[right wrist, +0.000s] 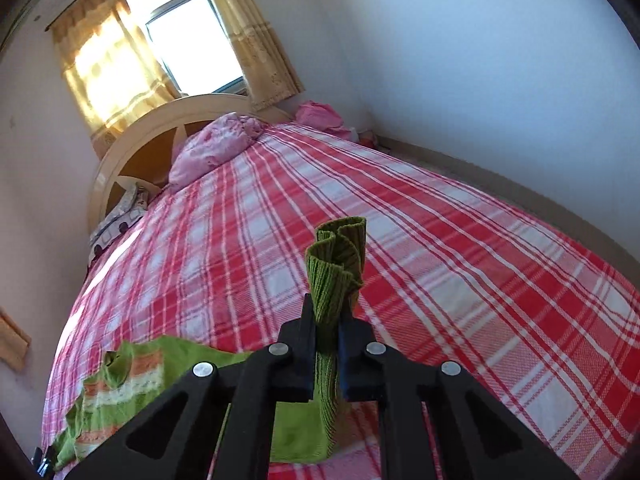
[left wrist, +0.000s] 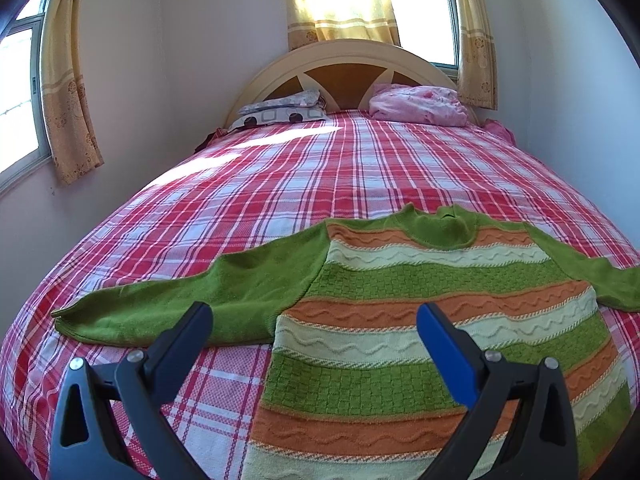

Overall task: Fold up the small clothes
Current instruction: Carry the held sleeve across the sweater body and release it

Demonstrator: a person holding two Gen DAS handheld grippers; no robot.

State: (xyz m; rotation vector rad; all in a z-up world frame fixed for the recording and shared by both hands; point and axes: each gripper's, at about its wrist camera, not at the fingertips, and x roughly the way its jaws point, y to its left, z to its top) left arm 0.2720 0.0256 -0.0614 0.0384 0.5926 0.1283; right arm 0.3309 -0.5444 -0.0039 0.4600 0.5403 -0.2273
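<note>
One sweater [left wrist: 400, 320], two grippers [left wrist: 316, 320] [right wrist: 326, 316], one bed [left wrist: 280, 184], two pillows [left wrist: 280, 110] [left wrist: 418, 104]

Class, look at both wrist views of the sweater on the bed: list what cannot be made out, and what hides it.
- Left wrist view: the sweater hem is cut off by the bottom edge and covered by the open left gripper.
- Left wrist view: the right sleeve end runs off the picture's right edge.
- Right wrist view: the right gripper, shut on the cuff, hides where that sleeve joins the body.
- Both views: neither hand shows.
</note>
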